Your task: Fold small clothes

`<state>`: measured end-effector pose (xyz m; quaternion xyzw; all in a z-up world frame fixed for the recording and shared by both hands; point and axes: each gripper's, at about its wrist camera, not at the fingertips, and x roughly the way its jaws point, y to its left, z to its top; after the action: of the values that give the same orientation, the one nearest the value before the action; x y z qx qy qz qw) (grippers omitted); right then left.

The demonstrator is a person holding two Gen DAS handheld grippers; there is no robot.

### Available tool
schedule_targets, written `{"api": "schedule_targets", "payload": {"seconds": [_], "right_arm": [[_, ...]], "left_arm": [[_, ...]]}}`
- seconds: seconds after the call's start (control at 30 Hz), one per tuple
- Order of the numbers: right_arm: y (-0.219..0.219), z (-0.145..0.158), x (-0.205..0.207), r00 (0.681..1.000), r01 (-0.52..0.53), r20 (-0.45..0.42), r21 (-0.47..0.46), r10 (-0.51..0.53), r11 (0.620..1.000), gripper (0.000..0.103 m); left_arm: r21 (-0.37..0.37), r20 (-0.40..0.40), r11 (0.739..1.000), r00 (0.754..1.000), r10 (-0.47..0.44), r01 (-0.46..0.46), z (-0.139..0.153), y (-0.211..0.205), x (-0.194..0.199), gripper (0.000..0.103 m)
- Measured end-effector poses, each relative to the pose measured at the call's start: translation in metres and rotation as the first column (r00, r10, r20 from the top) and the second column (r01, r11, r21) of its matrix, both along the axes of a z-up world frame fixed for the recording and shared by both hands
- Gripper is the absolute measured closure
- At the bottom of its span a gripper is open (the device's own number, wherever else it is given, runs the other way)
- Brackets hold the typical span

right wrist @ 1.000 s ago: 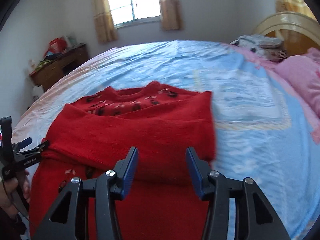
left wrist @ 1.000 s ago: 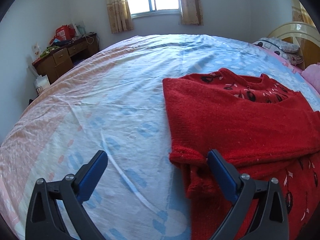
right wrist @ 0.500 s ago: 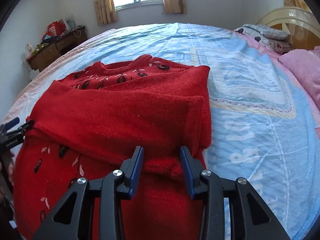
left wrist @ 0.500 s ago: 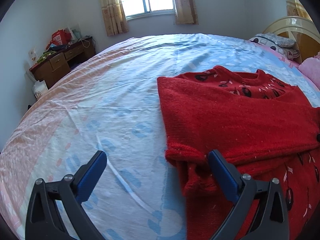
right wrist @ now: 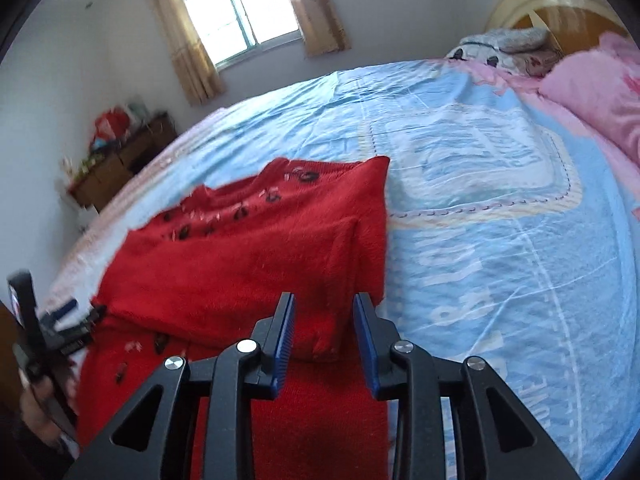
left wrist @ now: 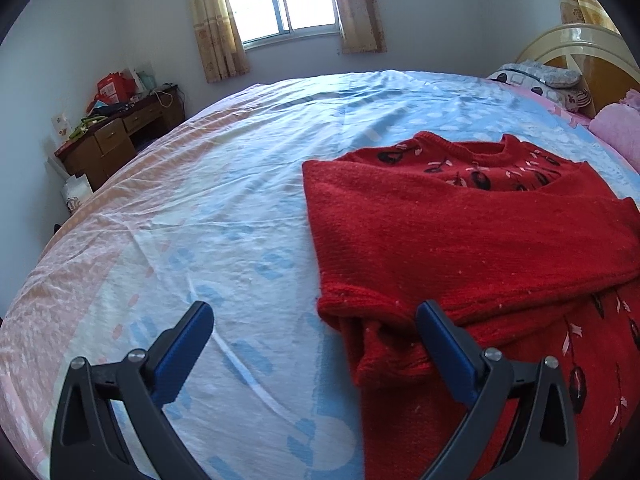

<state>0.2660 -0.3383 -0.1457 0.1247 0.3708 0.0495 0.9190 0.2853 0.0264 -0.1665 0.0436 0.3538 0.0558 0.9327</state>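
No readable writing shows on the red sweater [left wrist: 460, 240].

Black angular gripper [right wrist: 324, 300] frames, ribbed blue pads [right wrist: 285, 340], silver round screws [right wrist: 246, 346].

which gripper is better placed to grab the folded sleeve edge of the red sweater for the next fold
Right, probably. The right gripper has the red sweater edge bunched between its closing jaws. The left gripper stands wide open, one finger over bare bedsheet, the other just at the sweater's corner.
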Motion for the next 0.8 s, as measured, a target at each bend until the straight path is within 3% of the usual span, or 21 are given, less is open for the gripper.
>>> {"api": "schedule_targets", "payload": {"seconds": [0.2, 0.23, 0.27, 0.37, 0.5, 0.57, 0.63, 0.8], "right_arm": [[0.008, -0.016, 0.006, 0.996, -0.032, -0.085, 0.081, 0.039, 0.996, 0.072], [0.01, -0.018, 0.008, 0.994, -0.029, -0.098, 0.074, 0.036, 0.997, 0.073], [0.012, -0.021, 0.008, 0.994, -0.024, -0.108, 0.06, 0.03, 0.998, 0.083], [0.011, -0.02, 0.008, 0.996, -0.006, -0.093, 0.028, 0.008, 1.0, 0.097], [0.002, -0.007, -0.001, 0.998, 0.046, -0.048, -0.034, -0.047, 0.998, 0.097], [0.0, -0.01, 0.001, 0.996, 0.04, -0.072, -0.046, -0.043, 0.998, 0.097], [0.004, -0.017, 0.004, 0.994, 0.06, -0.088, -0.115, -0.07, 0.992, 0.097], [0.007, -0.018, 0.001, 0.995, 0.063, -0.071, -0.158, -0.075, 0.985, 0.097]], "left_arm": [[-0.058, 0.032, 0.998, 0.999, 0.022, -0.02, 0.003, 0.009, -0.006, 0.0], [-0.058, 0.031, 0.998, 0.999, 0.023, -0.021, 0.003, 0.009, -0.005, 0.0], [-0.056, 0.029, 0.998, 0.999, 0.022, -0.021, 0.002, 0.008, -0.005, 0.0], [-0.05, 0.022, 0.999, 1.0, 0.016, -0.015, 0.002, 0.006, -0.003, 0.0], [-0.07, 0.036, 0.997, 0.999, 0.027, -0.024, 0.002, 0.011, -0.006, 0.0], [-0.07, 0.022, 0.997, 0.999, 0.031, -0.029, 0.001, 0.012, -0.004, 0.0], [-0.064, 0.003, 0.997, 0.999, 0.035, -0.035, -0.001, 0.01, 0.0, 0.0], [-0.113, 0.075, 0.992, 0.995, 0.063, -0.054, 0.006, 0.022, -0.013, 0.0]]}}
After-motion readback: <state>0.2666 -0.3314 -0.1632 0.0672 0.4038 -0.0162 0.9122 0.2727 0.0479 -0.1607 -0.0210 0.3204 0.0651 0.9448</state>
